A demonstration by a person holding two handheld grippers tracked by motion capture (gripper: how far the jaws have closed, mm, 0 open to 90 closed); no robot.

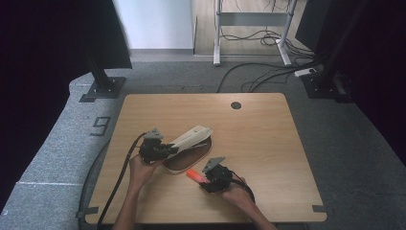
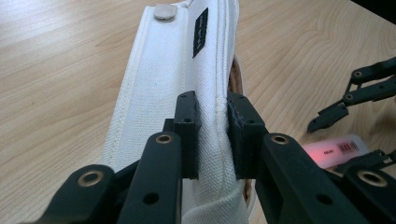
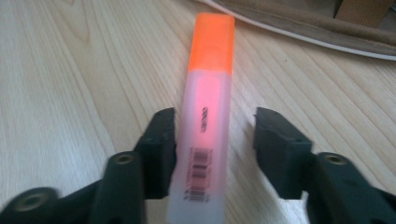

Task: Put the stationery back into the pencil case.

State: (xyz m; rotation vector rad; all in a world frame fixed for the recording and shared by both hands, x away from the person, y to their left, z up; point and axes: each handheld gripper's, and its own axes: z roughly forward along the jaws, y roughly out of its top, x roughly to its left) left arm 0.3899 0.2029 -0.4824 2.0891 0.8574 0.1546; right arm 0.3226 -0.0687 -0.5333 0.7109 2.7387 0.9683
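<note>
A white fabric pencil case (image 1: 191, 136) lies open in the middle of the wooden table (image 1: 258, 143), its flap lifted off the brown lining (image 1: 184, 162). My left gripper (image 2: 214, 135) is shut on the edge of the white flap (image 2: 159, 79) and holds it up. An orange highlighter (image 3: 208, 93) with a frosted barrel lies flat on the table just in front of the case. My right gripper (image 3: 215, 140) straddles its barrel: one jaw touches the barrel's side, the other stands off with a gap. In the high view the right gripper (image 1: 203, 178) sits at the highlighter's (image 1: 194, 175) near end.
A round cable hole (image 1: 235, 105) sits near the table's far edge. Wide bare wood lies to the right and at the far side. Beyond the table are grey carpet, stand bases (image 1: 103, 88) and cables (image 1: 268, 76) on the floor.
</note>
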